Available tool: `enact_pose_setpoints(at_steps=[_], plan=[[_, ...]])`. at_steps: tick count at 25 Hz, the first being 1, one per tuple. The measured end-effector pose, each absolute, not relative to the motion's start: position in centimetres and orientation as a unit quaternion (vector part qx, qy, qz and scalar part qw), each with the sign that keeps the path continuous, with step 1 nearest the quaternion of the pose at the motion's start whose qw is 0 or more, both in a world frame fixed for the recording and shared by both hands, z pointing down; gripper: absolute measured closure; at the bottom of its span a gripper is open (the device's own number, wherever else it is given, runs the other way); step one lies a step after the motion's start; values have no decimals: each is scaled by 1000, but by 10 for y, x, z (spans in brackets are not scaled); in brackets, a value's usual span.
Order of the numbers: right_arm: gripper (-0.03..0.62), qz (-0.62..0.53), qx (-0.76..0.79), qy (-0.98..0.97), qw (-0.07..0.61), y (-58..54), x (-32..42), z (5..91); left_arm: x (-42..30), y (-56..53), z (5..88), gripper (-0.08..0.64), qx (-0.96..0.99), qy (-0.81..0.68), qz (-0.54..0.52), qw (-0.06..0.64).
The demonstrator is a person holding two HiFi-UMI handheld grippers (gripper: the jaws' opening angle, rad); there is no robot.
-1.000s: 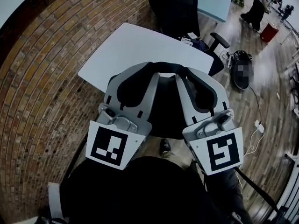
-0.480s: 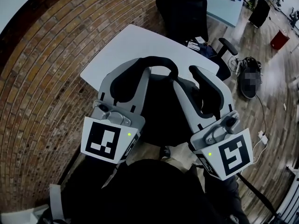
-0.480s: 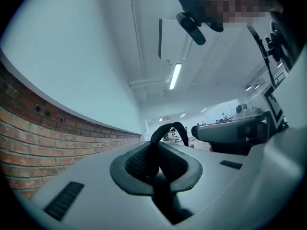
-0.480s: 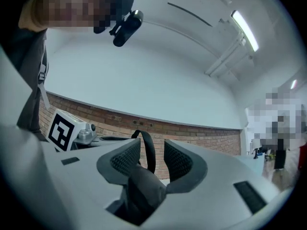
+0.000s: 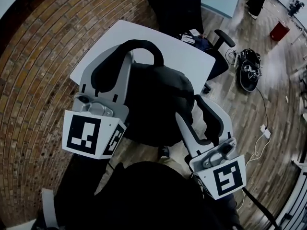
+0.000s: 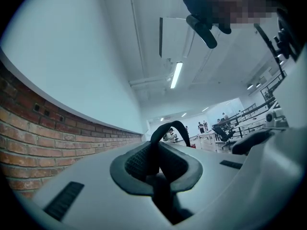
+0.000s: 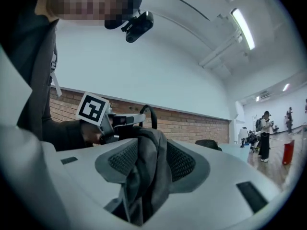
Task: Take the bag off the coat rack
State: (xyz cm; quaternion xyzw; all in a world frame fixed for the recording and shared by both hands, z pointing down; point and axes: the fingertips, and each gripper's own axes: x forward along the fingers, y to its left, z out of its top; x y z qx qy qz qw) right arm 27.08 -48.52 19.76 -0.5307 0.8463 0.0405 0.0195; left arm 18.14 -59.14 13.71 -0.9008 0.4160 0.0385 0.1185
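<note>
One black bag (image 5: pixel 158 99), two tongs, left (image 5: pixel 122 56) and right (image 5: pixel 188 107), one white table (image 5: pixel 187 56), one red bin (image 5: pixel 279 31)

Left tool (image 5: pixel 125 56) is sitting high and forward, marker cube facing the head camera, fingers pointing up and away. Its jaws are clamping together on the handle (image 6: pixel 169 127). Right tool (image 5: pixel 200 108) is sitting lower and closer to the body, tilted up and to the left. Its jaws are opening, with a fold of the bag (image 7: pixel 146 162) lying loose between them. Left hand (image 7: pixel 88 132) is wrapping the left tool's grip, dark sleeve running back behind it.
</note>
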Motion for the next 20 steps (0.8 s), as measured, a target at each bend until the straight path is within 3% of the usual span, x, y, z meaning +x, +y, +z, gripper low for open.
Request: enact_pose_setpoints(at_steps=[8, 13, 20], plan=[[419, 34, -533, 845, 37, -473, 275, 215, 187, -595, 137, 520, -904, 408, 44, 117], [515, 47, -535, 843, 32, -481, 277, 217, 189, -598, 137, 520, -901, 415, 44, 122], [540, 73, -522, 849, 40, -492, 270, 207, 181, -601, 137, 518, -893, 433, 39, 117]])
